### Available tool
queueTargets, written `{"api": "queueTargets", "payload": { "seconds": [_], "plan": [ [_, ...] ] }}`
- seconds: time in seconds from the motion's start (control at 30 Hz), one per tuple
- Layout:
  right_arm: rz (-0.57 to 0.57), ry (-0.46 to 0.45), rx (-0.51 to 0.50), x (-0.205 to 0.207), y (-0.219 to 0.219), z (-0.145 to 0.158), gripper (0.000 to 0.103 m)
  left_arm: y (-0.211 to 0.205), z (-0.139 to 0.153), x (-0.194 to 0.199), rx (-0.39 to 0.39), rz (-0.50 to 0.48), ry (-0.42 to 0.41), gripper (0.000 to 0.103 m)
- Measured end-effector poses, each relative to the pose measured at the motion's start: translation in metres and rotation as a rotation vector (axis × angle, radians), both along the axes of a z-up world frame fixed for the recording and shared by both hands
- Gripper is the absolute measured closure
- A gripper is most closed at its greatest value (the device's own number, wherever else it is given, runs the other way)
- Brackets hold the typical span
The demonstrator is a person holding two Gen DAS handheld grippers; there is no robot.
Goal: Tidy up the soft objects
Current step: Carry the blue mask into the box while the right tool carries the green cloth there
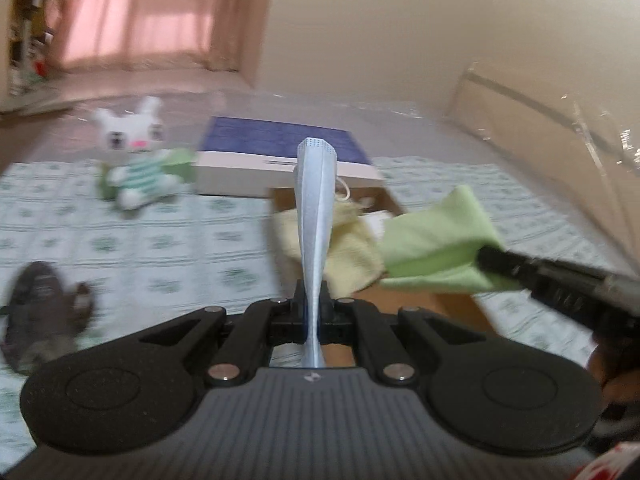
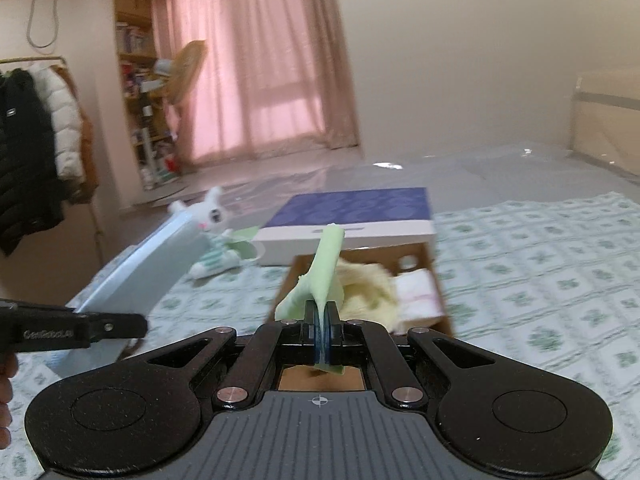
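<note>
My left gripper [image 1: 314, 304] is shut on a light blue face mask [image 1: 316, 208], held edge-on above the bed; the mask also shows in the right wrist view [image 2: 144, 272]. My right gripper [image 2: 321, 312] is shut on a light green cloth [image 2: 326, 268], which shows in the left wrist view [image 1: 436, 244] beside the mask. Both hang over an open cardboard box [image 2: 428, 256] that holds a pale yellow cloth [image 2: 368, 288] and a white-pink folded item [image 2: 418, 292]. A white plush rabbit [image 1: 134, 152] in a striped green shirt sits on the bed at the left.
A white box with a dark blue lid [image 1: 280, 156] lies behind the cardboard box. A dark brown soft object [image 1: 40, 316] lies at the left on the green-patterned sheet [image 1: 192, 240]. A clear plastic sheet [image 2: 480, 168], pink curtains and a clothes rack [image 2: 36, 132] stand beyond.
</note>
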State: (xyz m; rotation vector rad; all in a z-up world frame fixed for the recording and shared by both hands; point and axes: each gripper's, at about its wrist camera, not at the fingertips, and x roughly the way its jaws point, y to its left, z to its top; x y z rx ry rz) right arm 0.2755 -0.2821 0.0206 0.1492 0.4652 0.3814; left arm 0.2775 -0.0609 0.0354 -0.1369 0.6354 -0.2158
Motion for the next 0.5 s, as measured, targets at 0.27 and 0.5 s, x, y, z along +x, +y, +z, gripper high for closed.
{"api": "queueTargets", "payload": {
  "seconds": [0.27, 0.5],
  "plan": [
    [-0.05, 0.023, -0.03, 0.021, -0.035, -0.013, 0.101, -0.052, -0.022, 0.061, -0.129, 0.025, 0.103, 0.099],
    [-0.053, 0.049, -0.032, 0.044, -0.042, -0.035, 0.101, -0.07, -0.044, 0.105, -0.147, 0.129, 0.091, 0.1]
  ]
}}
